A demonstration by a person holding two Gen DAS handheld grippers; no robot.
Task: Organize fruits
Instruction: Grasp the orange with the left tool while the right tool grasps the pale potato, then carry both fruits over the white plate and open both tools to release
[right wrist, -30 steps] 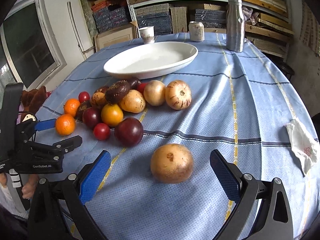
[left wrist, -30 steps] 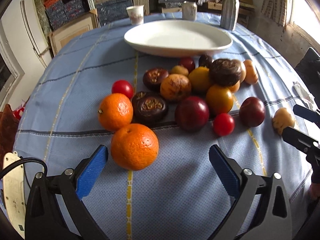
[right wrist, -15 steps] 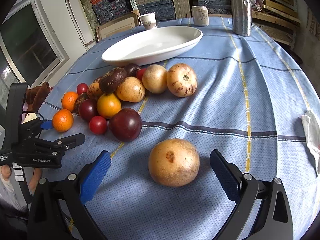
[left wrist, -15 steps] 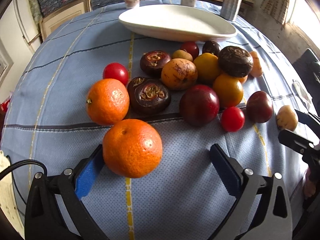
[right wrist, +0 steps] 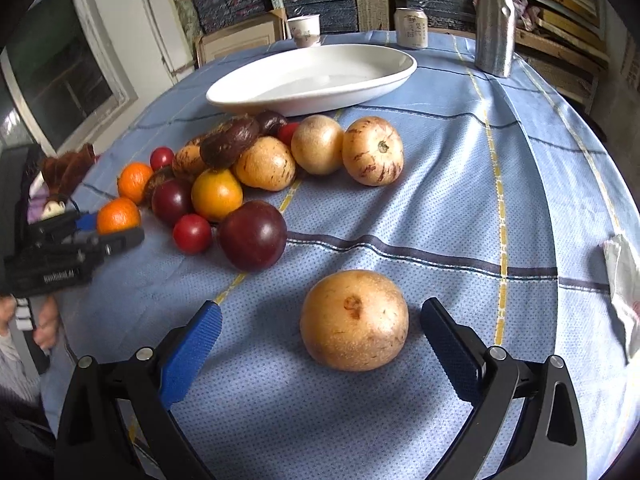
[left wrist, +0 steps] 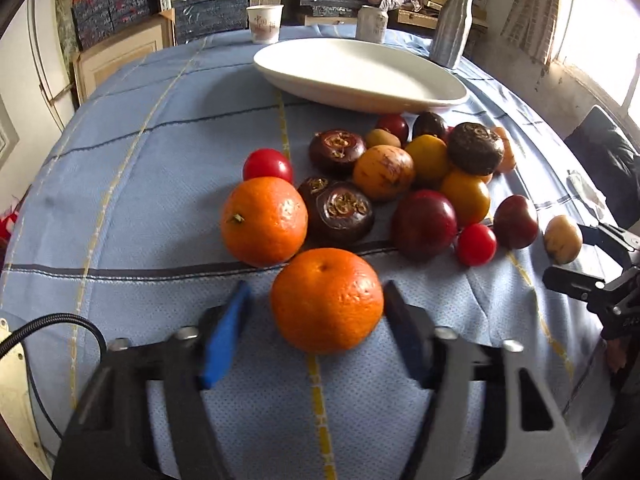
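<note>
Though between the left tongs, orange against one pad only.

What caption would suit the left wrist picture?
Left gripper closing around an orange on the blue tablecloth, fruit pile and empty white dish beyond.

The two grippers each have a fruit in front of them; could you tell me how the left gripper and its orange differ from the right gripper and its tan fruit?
The left gripper has narrowed around the orange, its right finger touching the peel and its left a sliver off. The right gripper is wide open, with gaps either side of the tan fruit. The orange is bright and dimpled; the tan fruit is pale brown and speckled. Both fruits rest on the blue tablecloth.
</note>
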